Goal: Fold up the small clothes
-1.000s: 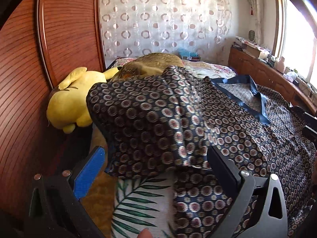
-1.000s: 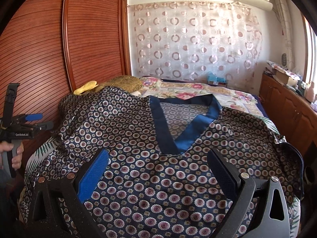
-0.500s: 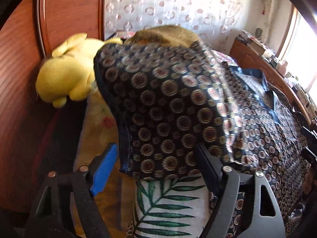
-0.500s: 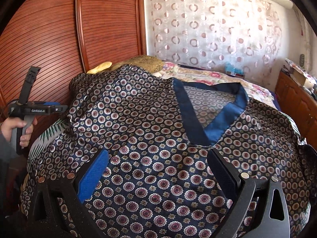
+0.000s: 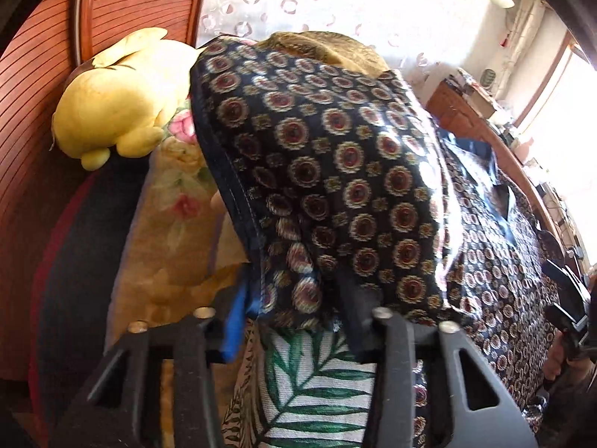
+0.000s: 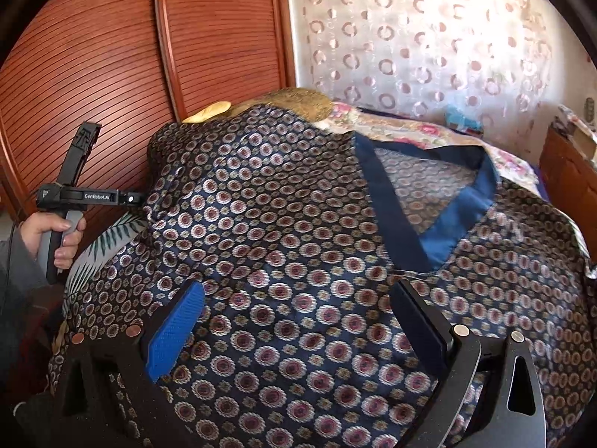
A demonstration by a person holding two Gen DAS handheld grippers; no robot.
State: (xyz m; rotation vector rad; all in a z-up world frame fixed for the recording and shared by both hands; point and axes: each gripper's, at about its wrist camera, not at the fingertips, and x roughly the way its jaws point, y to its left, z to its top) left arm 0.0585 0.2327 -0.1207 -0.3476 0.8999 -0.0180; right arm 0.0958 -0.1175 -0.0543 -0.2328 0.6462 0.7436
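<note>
A dark navy satin top (image 6: 298,224) with round medallions and a blue V-neck band (image 6: 440,239) lies spread on the bed. In the left wrist view its left sleeve (image 5: 335,171) hangs toward me, its hem bunched between the fingers of my left gripper (image 5: 294,310). The jaws are closing and have not pinched the cloth flat. The right wrist view shows that left gripper (image 6: 136,198) at the sleeve's edge, held by a hand (image 6: 56,235). My right gripper (image 6: 298,321) hovers open over the front, below the neckline, with nothing between its pads.
A yellow plush toy (image 5: 112,104) lies against the wooden wardrobe doors (image 6: 112,56) at the left. A leaf-print cloth (image 5: 317,380) and a floral bedspread (image 6: 410,127) lie under the top. A wooden cabinet (image 6: 567,171) runs along the right, with a patterned curtain (image 6: 410,37) behind.
My left gripper has moved in and down onto the sleeve hem, and its jaws have narrowed around the cloth. The right gripper has come closer over the front, still open.
</note>
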